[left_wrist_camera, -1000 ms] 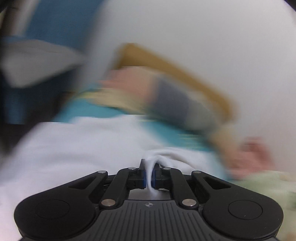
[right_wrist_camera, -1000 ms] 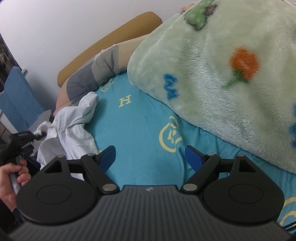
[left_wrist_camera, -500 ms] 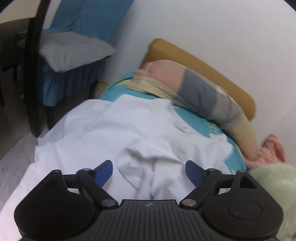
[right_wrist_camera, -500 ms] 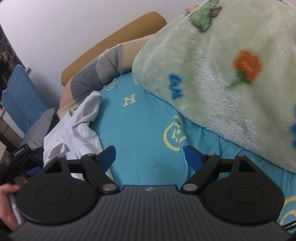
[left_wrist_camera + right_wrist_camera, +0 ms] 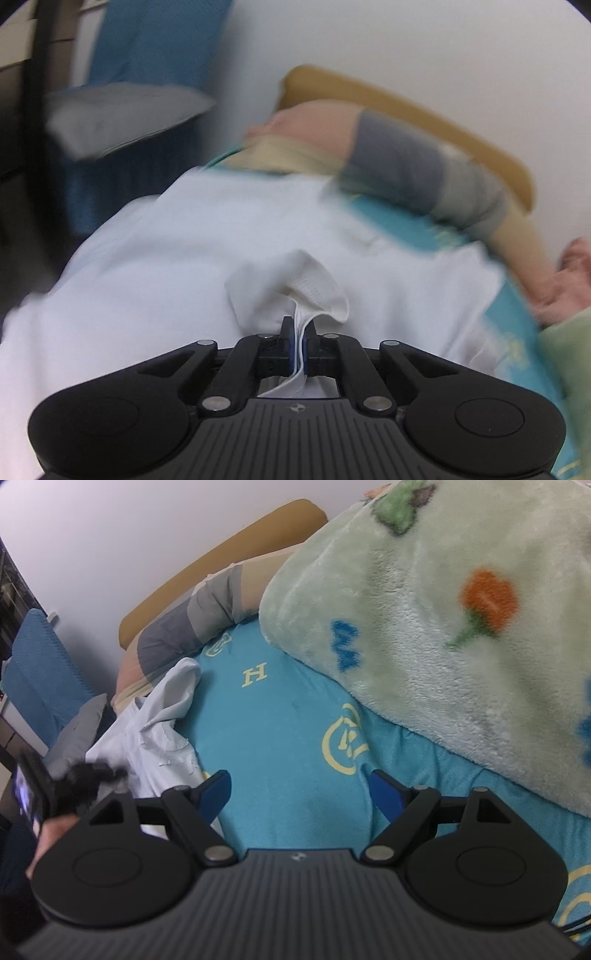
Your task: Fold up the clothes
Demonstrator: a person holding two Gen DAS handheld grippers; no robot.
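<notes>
The left tongs (image 5: 300, 334) pinch a fold of the white shirt (image 5: 207, 236), which lies crumpled at the bed's (image 5: 280, 738) left edge. The right tongs (image 5: 300, 788) gape wide over bare sheet. The shirt looks light and limp; a hem corner seems the best hold.

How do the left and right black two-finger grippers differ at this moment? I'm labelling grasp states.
The left gripper has its jaws closed, while the right gripper has its jaws spread wide. The left pinches a fold of the white cotton garment; the right holds nothing. The left sits over the garment; the right hangs over the bare teal bedsheet. Both have blue finger pads.
</notes>
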